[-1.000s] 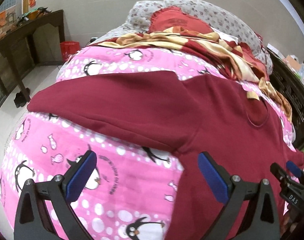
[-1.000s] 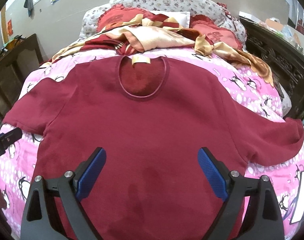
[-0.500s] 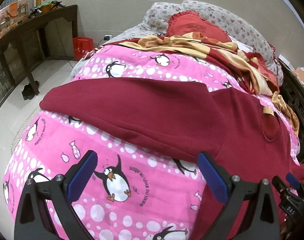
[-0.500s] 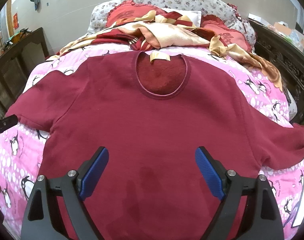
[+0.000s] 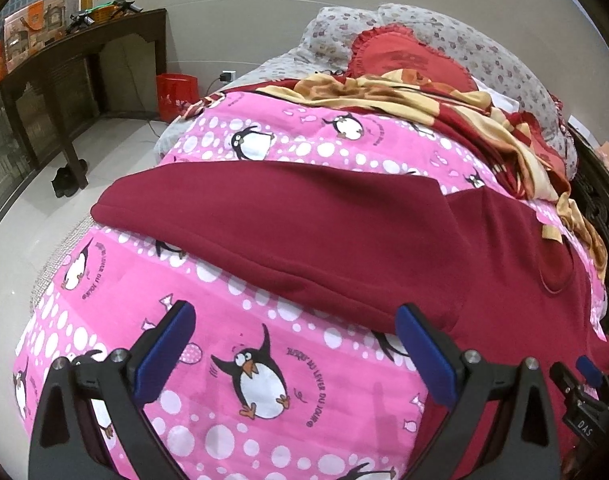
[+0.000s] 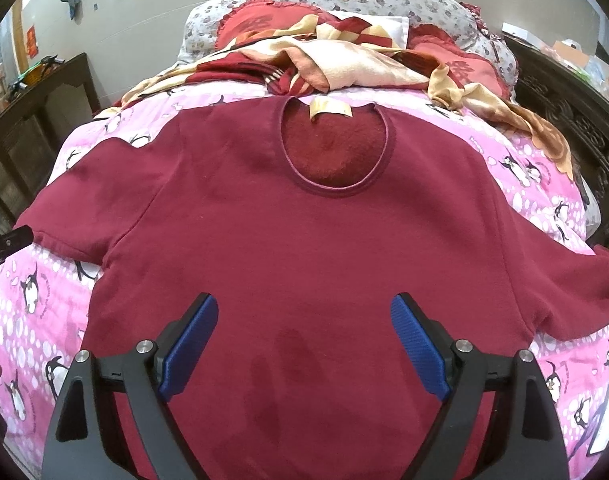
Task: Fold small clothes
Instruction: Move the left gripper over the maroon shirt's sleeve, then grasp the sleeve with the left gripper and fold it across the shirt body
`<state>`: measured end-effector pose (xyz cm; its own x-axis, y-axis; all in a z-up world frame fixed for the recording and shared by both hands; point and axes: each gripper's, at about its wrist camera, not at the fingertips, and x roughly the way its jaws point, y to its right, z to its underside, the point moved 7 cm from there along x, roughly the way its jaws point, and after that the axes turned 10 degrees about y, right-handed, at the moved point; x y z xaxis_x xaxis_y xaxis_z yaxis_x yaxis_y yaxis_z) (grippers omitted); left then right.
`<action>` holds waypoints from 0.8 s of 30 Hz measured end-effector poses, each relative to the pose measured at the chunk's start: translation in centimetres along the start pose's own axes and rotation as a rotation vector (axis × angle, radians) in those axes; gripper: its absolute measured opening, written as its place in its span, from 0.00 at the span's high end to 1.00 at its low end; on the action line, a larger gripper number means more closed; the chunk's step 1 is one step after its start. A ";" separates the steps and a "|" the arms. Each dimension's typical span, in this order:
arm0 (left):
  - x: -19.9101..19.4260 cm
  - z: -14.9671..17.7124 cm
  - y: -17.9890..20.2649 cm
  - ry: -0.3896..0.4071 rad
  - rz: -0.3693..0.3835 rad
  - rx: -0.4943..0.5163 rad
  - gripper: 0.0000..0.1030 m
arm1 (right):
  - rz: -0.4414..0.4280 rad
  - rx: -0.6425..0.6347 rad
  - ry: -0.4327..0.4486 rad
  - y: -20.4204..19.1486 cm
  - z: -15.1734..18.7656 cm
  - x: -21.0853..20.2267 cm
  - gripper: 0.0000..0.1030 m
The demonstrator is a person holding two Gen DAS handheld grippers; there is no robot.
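Sweater [image 6: 304, 248] lies flat, front up on the penguin quilt [image 5: 232, 360], ready for folding, both left gripper [image 5: 292, 356] and right gripper [image 6: 304, 344] wide, empty.

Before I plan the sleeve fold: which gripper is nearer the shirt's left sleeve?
Left. The left gripper hangs over the blanket just below that sleeve; the right gripper is over the shirt's lower middle.

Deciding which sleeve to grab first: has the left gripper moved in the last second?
Yes. The left gripper has shifted left, away from the shirt, now over the penguin blanket.
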<state>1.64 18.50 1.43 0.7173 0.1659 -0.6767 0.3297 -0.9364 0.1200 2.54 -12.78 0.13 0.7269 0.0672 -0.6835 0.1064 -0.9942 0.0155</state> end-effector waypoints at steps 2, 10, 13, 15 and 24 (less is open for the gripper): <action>0.1 0.0 -0.3 0.000 -0.002 -0.003 0.01 | -0.003 0.001 -0.003 -0.1 0.1 0.1 0.10; 0.6 0.0 -0.9 -0.010 -0.012 -0.009 0.01 | 0.000 -0.001 -0.008 -0.1 0.2 0.3 0.10; 0.8 0.1 -1.0 -0.013 -0.013 -0.015 0.01 | -0.002 -0.003 -0.013 -0.1 0.3 0.3 0.10; 0.9 0.1 -1.1 -0.015 -0.015 -0.016 0.01 | -0.002 -0.004 -0.017 -0.1 0.5 0.5 0.10; 1.5 -0.7 -3.9 -0.040 -0.008 -0.107 0.01 | -0.007 -0.012 -0.024 -0.4 0.6 0.8 0.10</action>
<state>1.84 22.65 0.40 0.6899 0.1589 -0.7063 0.4009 -0.8962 0.1899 2.66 -12.33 -0.89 0.7095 0.0721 -0.7010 0.1197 -0.9926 0.0190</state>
